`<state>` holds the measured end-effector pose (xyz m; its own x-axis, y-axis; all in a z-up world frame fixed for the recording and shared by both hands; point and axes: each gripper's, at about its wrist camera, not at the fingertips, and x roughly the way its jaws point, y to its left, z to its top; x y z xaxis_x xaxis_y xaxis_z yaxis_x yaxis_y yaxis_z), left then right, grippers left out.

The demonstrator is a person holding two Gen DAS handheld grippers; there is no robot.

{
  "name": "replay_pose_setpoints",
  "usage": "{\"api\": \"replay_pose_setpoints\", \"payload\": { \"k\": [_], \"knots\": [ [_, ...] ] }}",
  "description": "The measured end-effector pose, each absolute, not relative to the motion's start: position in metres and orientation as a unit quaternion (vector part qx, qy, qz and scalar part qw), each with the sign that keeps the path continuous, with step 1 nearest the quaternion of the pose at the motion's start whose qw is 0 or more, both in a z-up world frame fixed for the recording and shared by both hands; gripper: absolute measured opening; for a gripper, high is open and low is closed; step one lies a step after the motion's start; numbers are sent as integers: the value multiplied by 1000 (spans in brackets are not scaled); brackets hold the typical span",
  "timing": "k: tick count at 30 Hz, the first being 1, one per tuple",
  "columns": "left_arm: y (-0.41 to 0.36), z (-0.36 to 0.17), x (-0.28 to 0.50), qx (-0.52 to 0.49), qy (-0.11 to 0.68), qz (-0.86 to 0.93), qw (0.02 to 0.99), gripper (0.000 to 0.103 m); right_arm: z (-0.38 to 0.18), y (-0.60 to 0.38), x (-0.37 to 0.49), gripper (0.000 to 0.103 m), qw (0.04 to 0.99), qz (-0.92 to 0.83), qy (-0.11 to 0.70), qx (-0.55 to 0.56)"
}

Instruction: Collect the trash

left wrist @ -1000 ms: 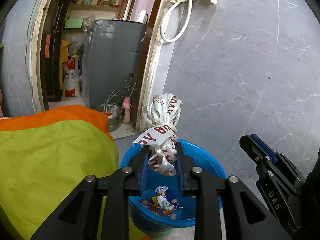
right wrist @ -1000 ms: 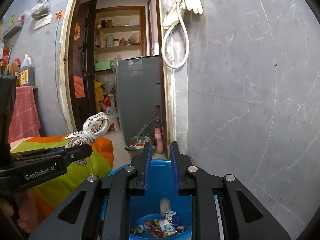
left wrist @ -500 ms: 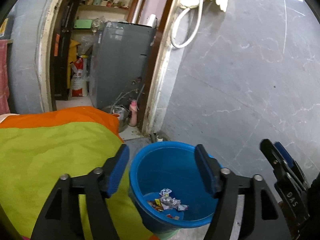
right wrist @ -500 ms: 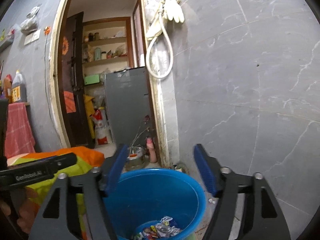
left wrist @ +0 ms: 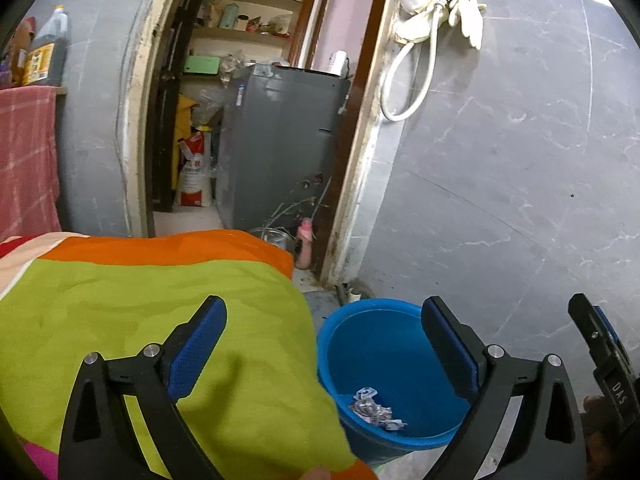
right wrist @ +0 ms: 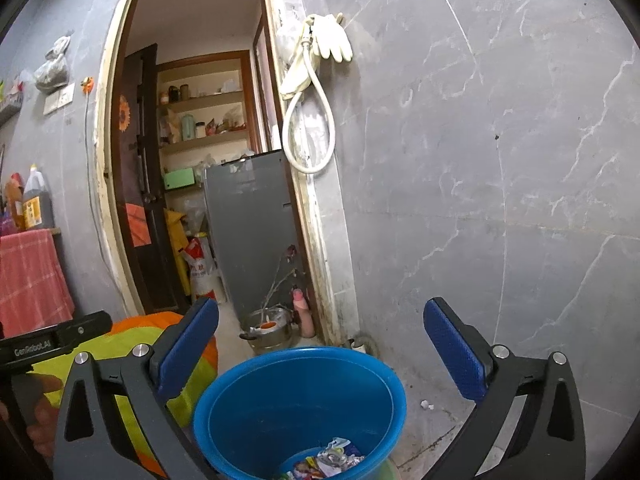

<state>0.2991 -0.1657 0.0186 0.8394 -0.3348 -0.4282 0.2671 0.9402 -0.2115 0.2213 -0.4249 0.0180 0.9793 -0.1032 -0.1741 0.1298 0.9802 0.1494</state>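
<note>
A blue bucket (left wrist: 380,344) stands on the floor by the grey marble wall, with crumpled wrappers (left wrist: 374,408) on its bottom. My left gripper (left wrist: 324,344) hangs above the bed's edge and the bucket's left rim; its jaws are opening and nothing is between them. In the right wrist view the bucket (right wrist: 304,400) sits directly below my right gripper (right wrist: 322,346), whose jaws are also opening on nothing, and colourful wrappers (right wrist: 328,460) lie inside. Each gripper shows at the edge of the other's view: the right gripper (left wrist: 600,352) and the left gripper (right wrist: 56,340).
A green and orange bedspread (left wrist: 160,300) fills the left. Behind the bucket a doorway shows a grey appliance (left wrist: 280,140), a steel pot (right wrist: 266,326) and a pink bottle (right wrist: 302,316). A hose and gloves (right wrist: 320,48) hang on the wall. A white scrap (right wrist: 426,405) lies on the floor.
The white printed ribbon bundle that my left gripper held is gone from its jaws. Both grippers went from nearly shut to wide open. The left view swung left over the bedspread.
</note>
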Motion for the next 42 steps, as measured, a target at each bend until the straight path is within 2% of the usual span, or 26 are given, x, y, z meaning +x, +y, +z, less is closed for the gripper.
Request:
{"api": "replay_pose_setpoints", "payload": {
  "k": [19, 42],
  "knots": [
    [-127, 49, 243, -77, 199, -128, 969, 101, 52, -394, 181, 103, 995, -34, 74, 61],
    [-96, 66, 160, -68, 188, -118, 973, 101, 78, -345, 104, 103, 997, -3, 78, 26]
  ]
}}
